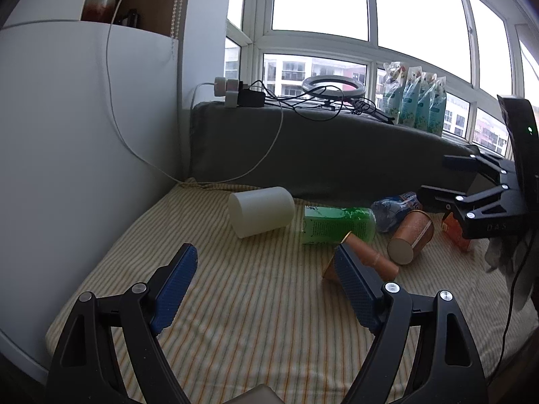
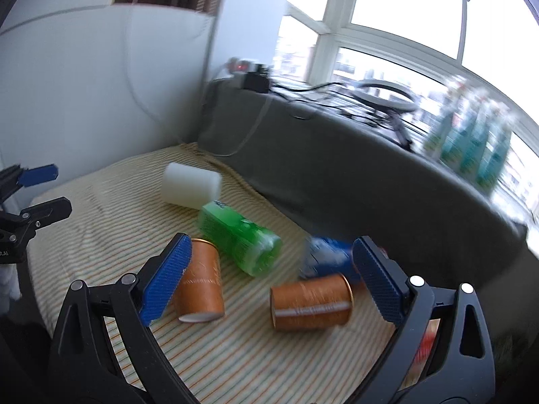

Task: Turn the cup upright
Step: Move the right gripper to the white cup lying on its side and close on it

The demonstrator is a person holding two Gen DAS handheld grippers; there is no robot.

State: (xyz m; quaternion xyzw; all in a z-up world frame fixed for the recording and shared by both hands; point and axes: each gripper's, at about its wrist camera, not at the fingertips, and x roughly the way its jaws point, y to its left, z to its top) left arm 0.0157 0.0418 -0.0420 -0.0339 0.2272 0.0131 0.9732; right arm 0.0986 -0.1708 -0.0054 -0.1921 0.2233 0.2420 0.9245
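Note:
Two brown paper cups lie on their sides on the striped cloth. One cup [image 2: 201, 282] lies beside my right gripper's left finger; it also shows in the left wrist view [image 1: 365, 256], behind my left gripper's right finger. The other cup [image 2: 311, 301] lies between the right gripper's fingers; in the left wrist view [image 1: 411, 237] it lies further right. My left gripper [image 1: 266, 286] is open and empty above the cloth. My right gripper [image 2: 271, 282] is open and empty; it shows at the right edge of the left wrist view [image 1: 438, 181].
A white cylinder [image 1: 261, 211], a green bottle [image 1: 338, 224], a blue wrapper [image 1: 395, 206] and an orange pack [image 1: 454, 232] lie on the striped cloth [image 1: 235, 303]. A grey padded ledge [image 1: 320, 155] with cables, a ring light and several pouches runs behind. A white wall stands at the left.

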